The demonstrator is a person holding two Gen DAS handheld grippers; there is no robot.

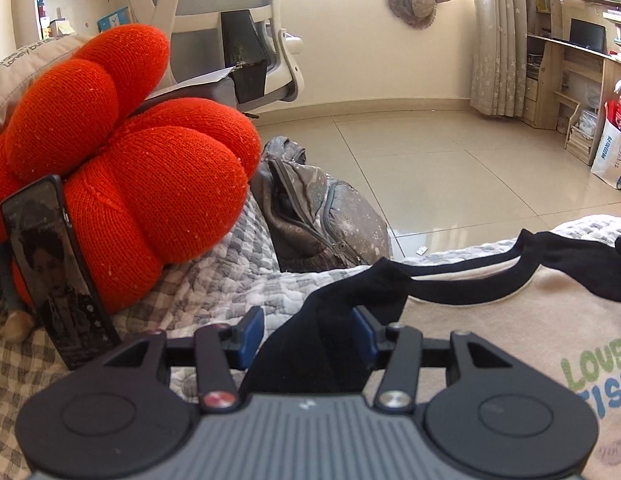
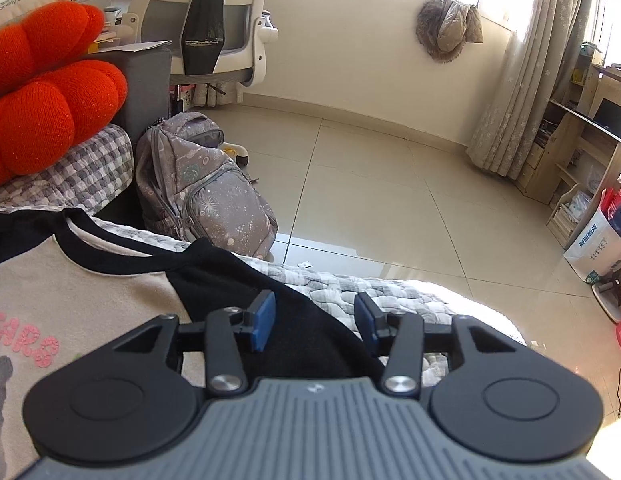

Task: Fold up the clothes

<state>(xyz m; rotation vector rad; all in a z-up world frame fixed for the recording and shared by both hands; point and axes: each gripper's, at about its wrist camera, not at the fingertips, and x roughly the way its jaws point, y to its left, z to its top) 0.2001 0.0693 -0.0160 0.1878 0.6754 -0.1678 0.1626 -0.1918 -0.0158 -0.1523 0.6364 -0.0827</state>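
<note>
A beige shirt (image 1: 490, 332) with black sleeves and black neck trim lies flat on the checked quilt (image 1: 214, 280). My left gripper (image 1: 308, 334) is open, its blue pads on either side of the black left shoulder sleeve (image 1: 330, 320). In the right wrist view the same shirt (image 2: 90, 300) lies to the left. My right gripper (image 2: 314, 320) is open over the black right sleeve (image 2: 278, 320), which runs between its pads at the quilt's edge (image 2: 410, 300).
A big orange knitted cushion (image 1: 130, 160) and a phone (image 1: 58, 276) leaning on it sit to the left. A grey backpack (image 2: 206, 188) stands on the tiled floor beside the bed. A white office chair (image 2: 214, 20) and wooden shelves (image 2: 582, 140) stand farther off.
</note>
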